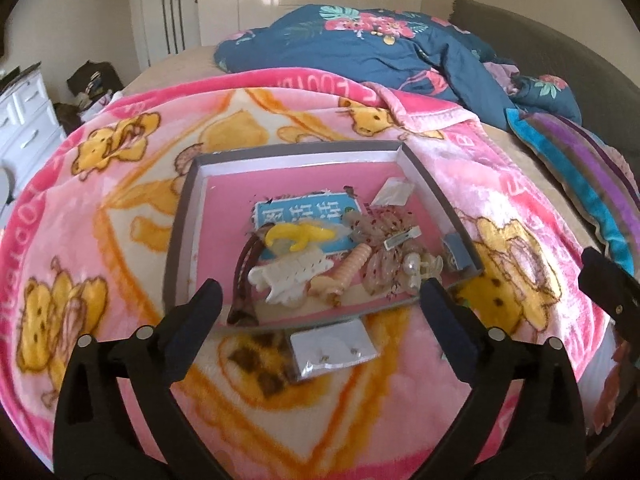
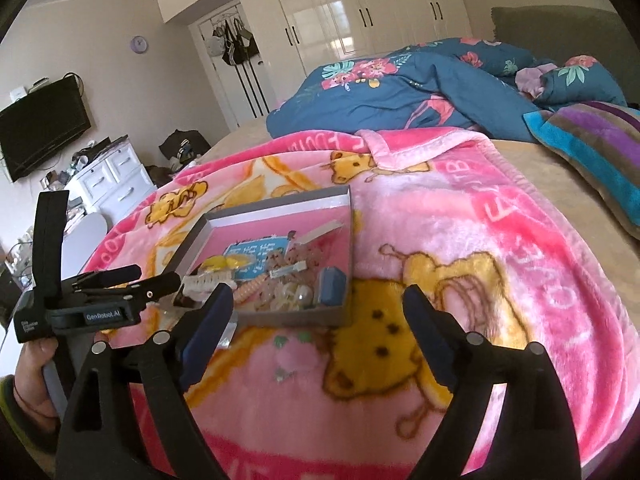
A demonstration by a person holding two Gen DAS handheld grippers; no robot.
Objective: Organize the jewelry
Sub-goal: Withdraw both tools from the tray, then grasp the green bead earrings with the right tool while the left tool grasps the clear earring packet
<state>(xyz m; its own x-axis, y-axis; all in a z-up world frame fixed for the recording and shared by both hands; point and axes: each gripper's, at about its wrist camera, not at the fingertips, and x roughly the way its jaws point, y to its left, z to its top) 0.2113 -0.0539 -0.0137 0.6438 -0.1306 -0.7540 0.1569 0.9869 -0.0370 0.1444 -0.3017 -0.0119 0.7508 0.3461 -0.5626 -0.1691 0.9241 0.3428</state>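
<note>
A shallow grey box [image 1: 188,184] with a pink floor lies on the pink blanket and also shows in the right wrist view [image 2: 344,240]. It holds several hair clips and jewelry pieces: a white claw clip [image 1: 286,276], a yellow clip [image 1: 296,236], a dark headband [image 1: 242,276], a blue card [image 1: 304,212] and a small blue box [image 2: 331,286]. An earring card in a clear bag [image 1: 334,350] lies on the blanket just in front of the box. My left gripper [image 1: 320,304] is open and empty above that card. My right gripper [image 2: 318,308] is open and empty near the box's front right corner.
The pink bear blanket [image 1: 120,216] covers the bed. A blue floral duvet [image 1: 360,48] and a striped pillow [image 2: 600,152] lie behind. A white dresser [image 2: 108,184] and a wall TV [image 2: 40,128] stand at the left. The left gripper's body [image 2: 96,300] shows in the right wrist view.
</note>
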